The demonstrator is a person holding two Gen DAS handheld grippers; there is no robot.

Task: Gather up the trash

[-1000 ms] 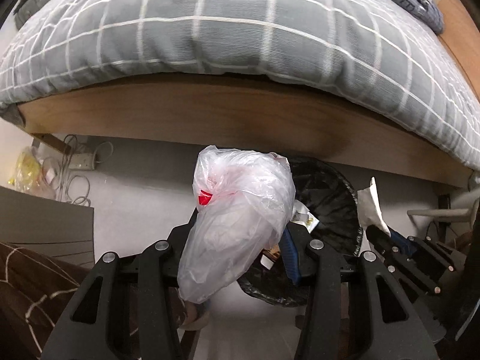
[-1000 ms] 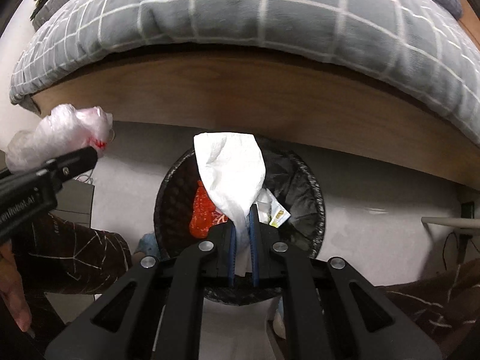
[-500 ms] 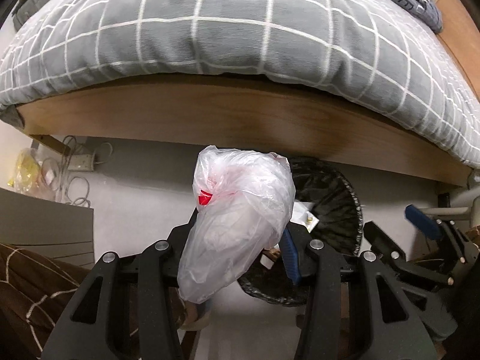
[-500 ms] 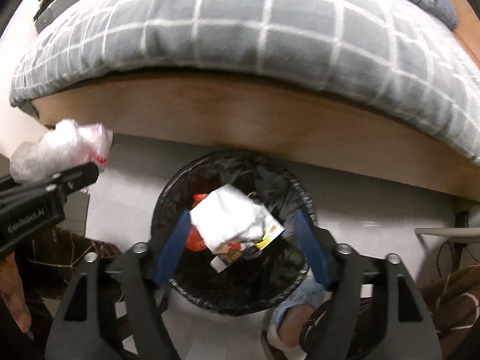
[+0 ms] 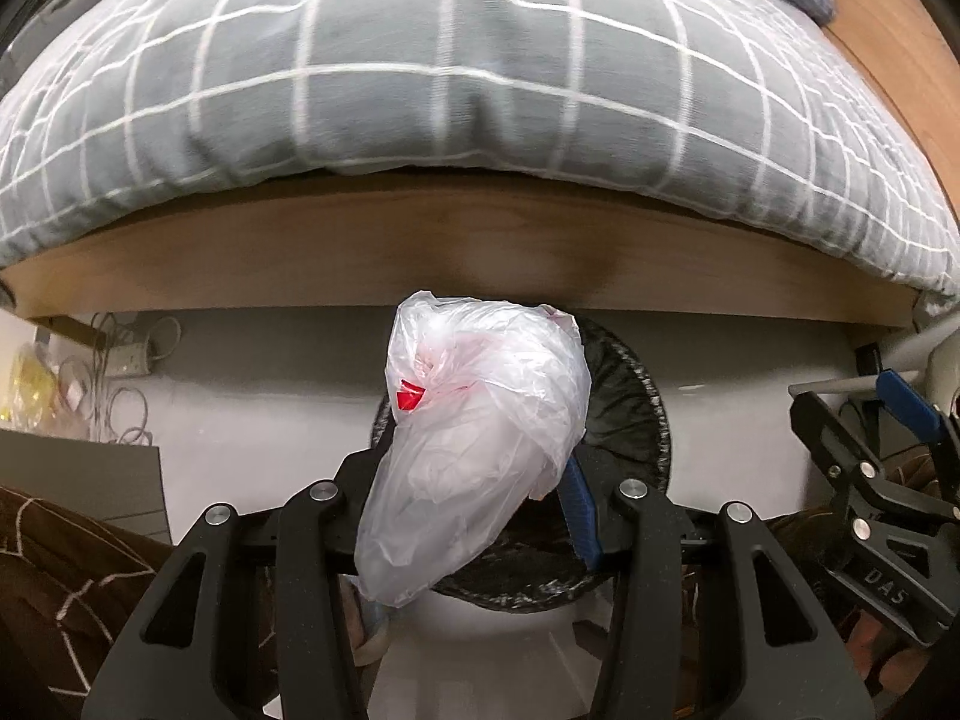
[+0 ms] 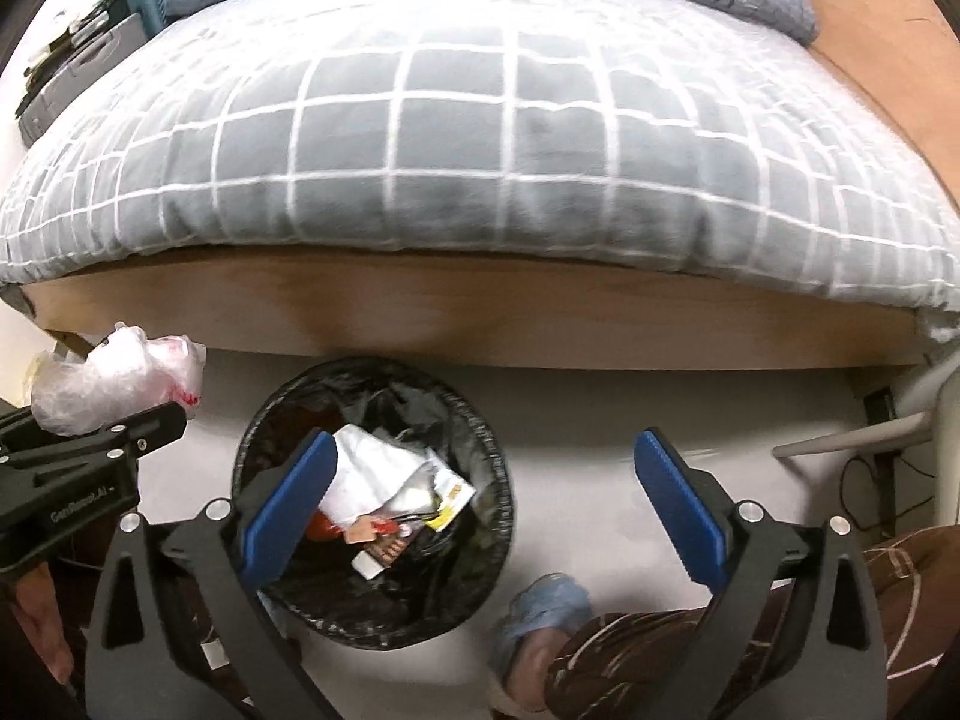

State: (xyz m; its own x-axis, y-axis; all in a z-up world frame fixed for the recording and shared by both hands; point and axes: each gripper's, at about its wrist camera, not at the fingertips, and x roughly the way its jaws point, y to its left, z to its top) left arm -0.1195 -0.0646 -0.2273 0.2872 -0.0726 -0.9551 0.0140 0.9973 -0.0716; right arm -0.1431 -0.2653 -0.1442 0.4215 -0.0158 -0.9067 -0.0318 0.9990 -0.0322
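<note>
The bed [image 6: 480, 138], under its grey checked duvet, fills everything beyond both sets of fingers, its wooden side rail running across above the pale floor [image 6: 588, 414].

On that floor, below the rail, stands the black-lined trash bin [image 6: 480, 420]. In the right wrist view it sits under and behind the left-hand finger of the right gripper [image 6: 489, 501], rather than centred between the pair as it was a moment ago.

Inside the bin lies the white tissue [image 6: 366, 474], on top of red and yellow wrappers. A second ago that tissue was pinched between the right fingers above the bin; now it rests in the liner and the right fingers are spreading wide with nothing between them. That piece of trash looks delivered, and the right hand is free for the next one.

The crumpled clear plastic bag [image 5: 474, 450] with its red mark is the item left. The left gripper [image 5: 474, 516] is clamped on it, unchanged over the last second, the bag bulging up past the fingertips. In the left wrist view the bin rim shows just behind and to the right of the bag, more nearly beneath it than before. Judging from that, the bag goes in next, once the left fingers let go over the opening.
</note>
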